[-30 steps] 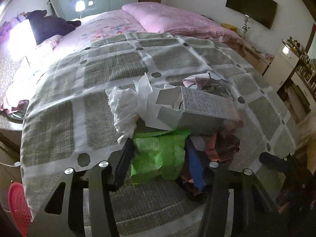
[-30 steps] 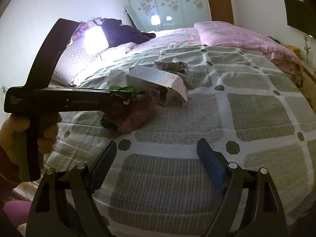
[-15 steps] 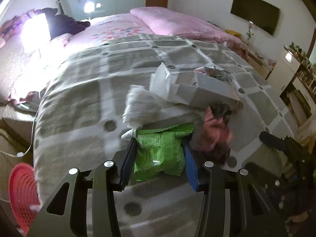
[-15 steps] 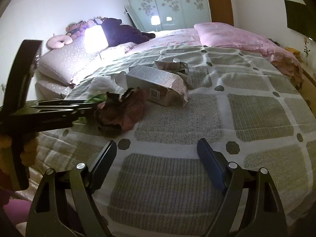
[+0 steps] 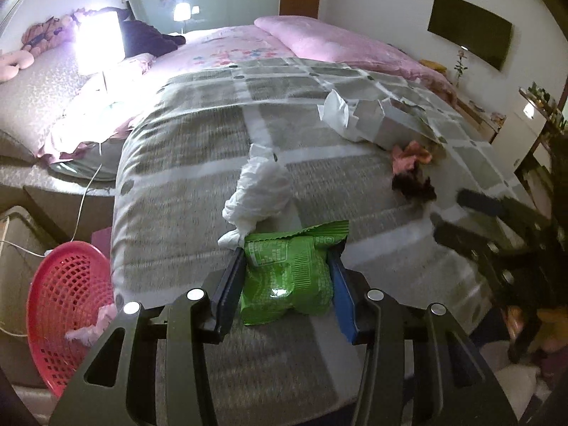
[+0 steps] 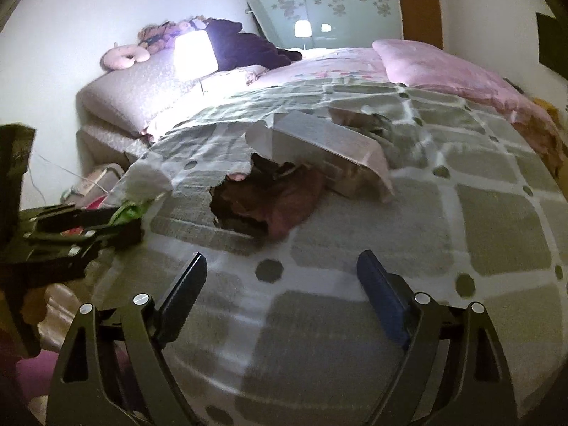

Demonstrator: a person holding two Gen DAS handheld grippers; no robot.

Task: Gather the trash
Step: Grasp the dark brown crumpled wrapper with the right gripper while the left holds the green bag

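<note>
Your left hand-held gripper (image 5: 285,277) has pulled the green packet (image 5: 289,271) back from the pile, pinched between both pads above the bed's (image 5: 198,177) near edge. Your right hand-held gripper (image 6: 280,284) hovers spread over the checked quilt (image 6: 479,220). White tissue (image 5: 259,191), a box (image 5: 383,126) and a dark rag (image 6: 269,202) lie on it. A red basket (image 5: 67,316) stands on the floor beside the bed, lamp (image 5: 101,41) glaring behind.

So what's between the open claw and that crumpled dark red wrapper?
Only bare checked bedspread. In the right wrist view, the right claw is open and empty, short of the dark red wrapper.
</note>
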